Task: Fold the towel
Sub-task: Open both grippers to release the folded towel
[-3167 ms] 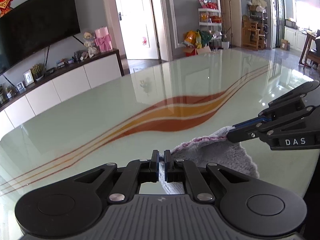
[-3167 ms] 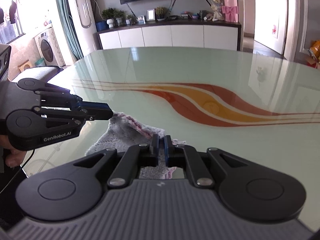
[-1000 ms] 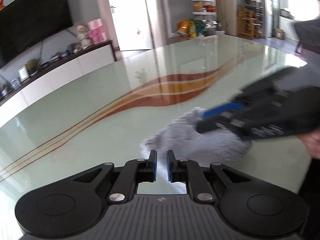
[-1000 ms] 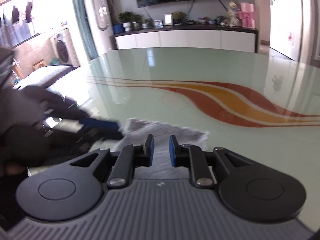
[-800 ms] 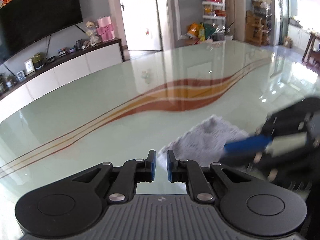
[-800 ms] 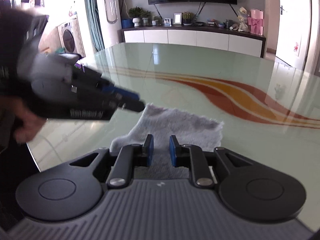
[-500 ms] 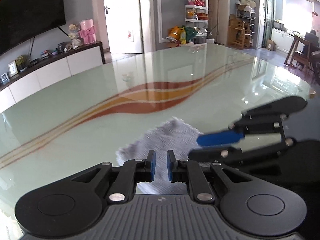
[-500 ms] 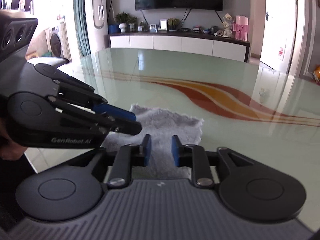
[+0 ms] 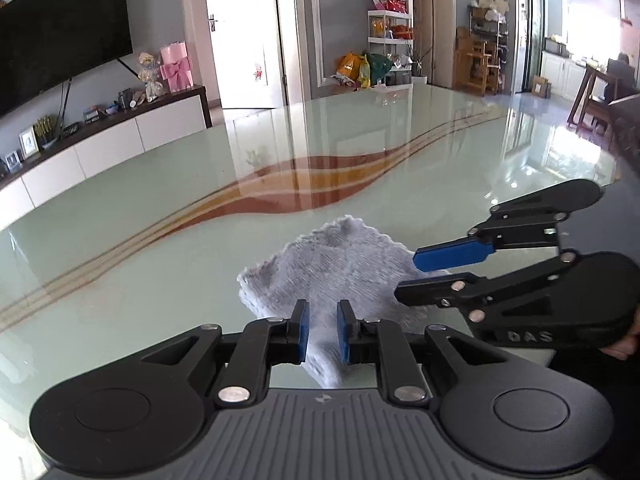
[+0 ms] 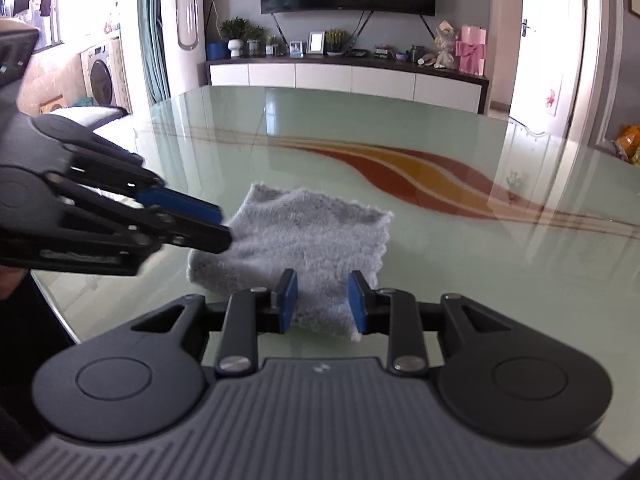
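Note:
A grey fluffy towel (image 9: 340, 264) lies folded in a rough square on the glossy glass table (image 9: 160, 240), near its front edge. My left gripper (image 9: 323, 330) hovers over the towel's near left corner. Its jaws are opening, with a strip of towel showing between the blue pads, which do not press on it. In the right wrist view the towel (image 10: 312, 232) lies just ahead, and the left gripper (image 10: 224, 226) reaches its left edge. My right gripper (image 10: 322, 300) stands open over the near right edge, pads well apart. From the left wrist view the right gripper (image 9: 416, 276) shows its fingers spread.
The table has a red and orange wave pattern (image 10: 420, 172). Its rounded front edge (image 10: 52, 292) runs close behind the grippers. A hand (image 9: 624, 344) holds the right gripper. A white TV cabinet (image 10: 348, 76) stands beyond the table's far side.
Both grippers, earlier shut on the towel's corners, have let go. The towel now lies folded flat. Over the last second both pairs of jaws have widened.

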{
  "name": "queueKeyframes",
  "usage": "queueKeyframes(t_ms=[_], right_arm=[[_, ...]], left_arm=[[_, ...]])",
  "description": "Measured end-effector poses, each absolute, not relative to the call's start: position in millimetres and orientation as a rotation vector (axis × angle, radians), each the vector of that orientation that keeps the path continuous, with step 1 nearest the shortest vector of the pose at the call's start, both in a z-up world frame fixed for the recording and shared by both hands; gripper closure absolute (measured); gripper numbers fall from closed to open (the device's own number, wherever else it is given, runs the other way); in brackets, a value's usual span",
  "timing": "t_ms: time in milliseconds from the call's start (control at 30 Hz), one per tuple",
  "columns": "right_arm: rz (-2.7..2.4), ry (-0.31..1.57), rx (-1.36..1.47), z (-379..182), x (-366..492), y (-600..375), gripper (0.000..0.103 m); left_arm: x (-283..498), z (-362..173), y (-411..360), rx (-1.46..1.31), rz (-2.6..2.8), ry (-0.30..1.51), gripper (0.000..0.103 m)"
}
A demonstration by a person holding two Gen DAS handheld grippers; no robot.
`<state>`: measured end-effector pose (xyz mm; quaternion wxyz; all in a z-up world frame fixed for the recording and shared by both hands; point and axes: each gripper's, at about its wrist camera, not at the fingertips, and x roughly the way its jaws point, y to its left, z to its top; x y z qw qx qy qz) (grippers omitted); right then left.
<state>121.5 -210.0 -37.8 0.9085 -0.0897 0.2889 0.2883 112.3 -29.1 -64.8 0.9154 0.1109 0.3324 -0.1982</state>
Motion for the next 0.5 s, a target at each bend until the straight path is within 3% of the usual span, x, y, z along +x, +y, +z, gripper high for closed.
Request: queueKeyframes(t_ms=[500], right_arm=[[0.567,0.581,-0.18,-32.0,114.7,-220.2,0.069]], left_arm=[[102.7,-72.4,-14.5,0.219,-0.272,0.748,0.079]])
